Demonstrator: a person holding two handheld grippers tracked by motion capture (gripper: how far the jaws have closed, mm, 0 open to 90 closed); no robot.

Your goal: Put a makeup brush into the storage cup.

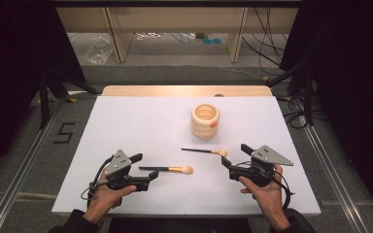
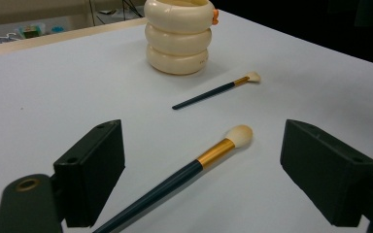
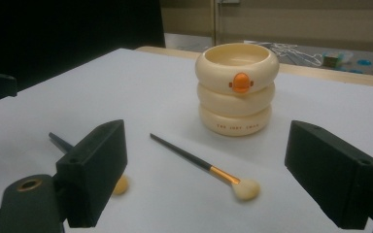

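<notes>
High view: L tool [image 1: 143,170] spread by thick brush [image 1: 167,169], R tool [image 1: 233,156] spread near thin brush [image 1: 205,152], both hands low.

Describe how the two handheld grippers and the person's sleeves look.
Both the left gripper and the right gripper are black, with two blocky rectangular jaws, a grey three-cornered plate on top and a black cable trailing behind. The sleeves at the wrists are dark.

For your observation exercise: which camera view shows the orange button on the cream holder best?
The right gripper view: the orange button faces the camera on the holder. The left gripper view catches it edge-on at the rim; the high view shows a small orange spot.
</notes>
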